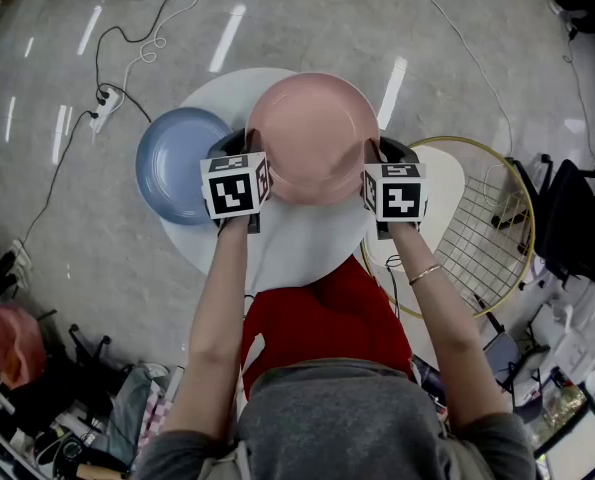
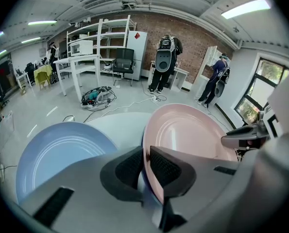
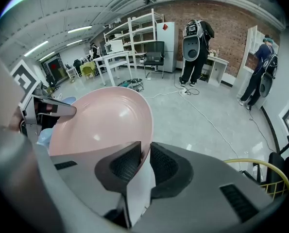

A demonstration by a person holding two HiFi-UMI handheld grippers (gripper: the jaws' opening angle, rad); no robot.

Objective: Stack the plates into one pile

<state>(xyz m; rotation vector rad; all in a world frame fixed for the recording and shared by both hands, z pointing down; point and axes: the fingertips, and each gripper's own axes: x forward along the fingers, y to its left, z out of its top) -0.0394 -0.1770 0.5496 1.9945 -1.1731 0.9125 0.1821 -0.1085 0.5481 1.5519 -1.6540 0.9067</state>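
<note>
From my remote station, the round white table (image 1: 297,253) filled the middle of the head view, with a gold-rimmed wire basket (image 1: 489,240) low beside it at the right. Above the table's far half hung the round pink plate (image 1: 312,133), carried between both grippers and overlapping the right edge of the round blue plate (image 1: 172,168), which lay flat at the table's left edge.

The left gripper (image 1: 247,148) had its jaws closed on the pink plate's left rim. In the left gripper view the rim (image 2: 193,130) stood upright between the ribbed dark pads (image 2: 163,166), with the blue plate (image 2: 61,149) off to the left and the table (image 2: 120,123) behind it.

The right gripper (image 1: 374,156) clamped the opposite rim. Its own view showed the thin edge of the plate (image 3: 100,120) pinched between the two pads (image 3: 166,166), and the basket's gold rim (image 3: 261,164) at lower right
</note>
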